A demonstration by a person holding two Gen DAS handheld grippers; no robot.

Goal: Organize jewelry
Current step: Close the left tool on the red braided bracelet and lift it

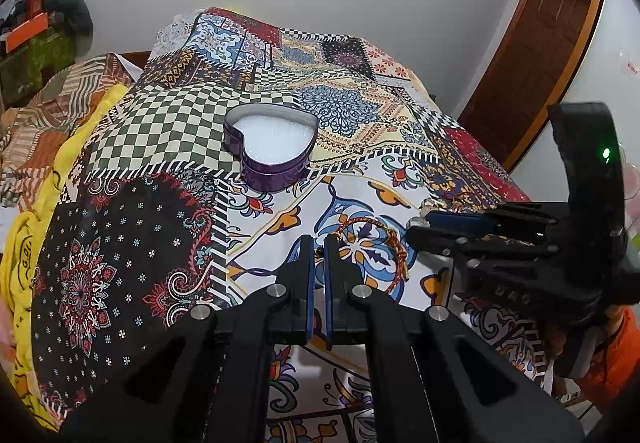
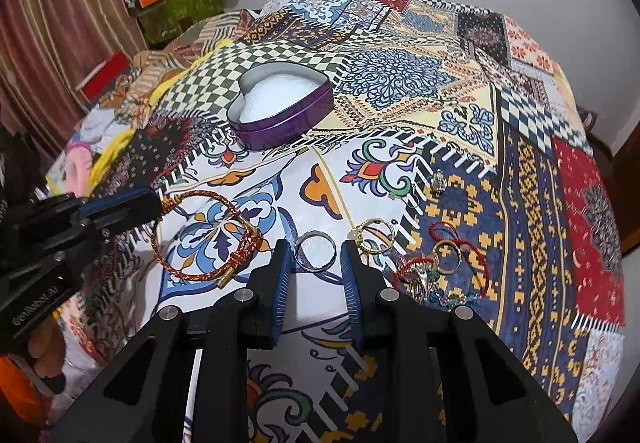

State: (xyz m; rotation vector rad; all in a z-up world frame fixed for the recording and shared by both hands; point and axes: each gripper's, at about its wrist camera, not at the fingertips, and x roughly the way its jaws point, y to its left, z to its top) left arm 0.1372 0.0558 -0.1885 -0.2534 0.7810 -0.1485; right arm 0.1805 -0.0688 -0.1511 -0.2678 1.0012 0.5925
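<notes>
Jewelry lies scattered on the patchwork bedspread [image 2: 460,55], nearer to me than the open heart-shaped purple tin [image 2: 282,111] with its white padding, which holds nothing yet. My left gripper [image 1: 318,249] is closed, and the right-wrist view shows its tips at the knotted end of the red-and-gold braided bracelet [image 2: 200,239]; I judge the cord is pinched there, though the contact is too small to confirm (a dark bead shows between the pads in the left-wrist view). My right gripper [image 2: 316,263] stands partly open and clamps nothing, the silver ring [image 2: 315,251] lying flat on the cloth between its fingers without touching them. Just right of it lie a gold ring [image 2: 374,235] and a tangle of red cord bracelets, rings and blue beads [image 2: 436,271]. The bracelet should be light and limp, so it will droop when lifted; the knot is the firmest hold. The silver ring is rigid, smooth and probably slippery; I would close across its band from both sides, pressing low against the soft fabric.
</notes>
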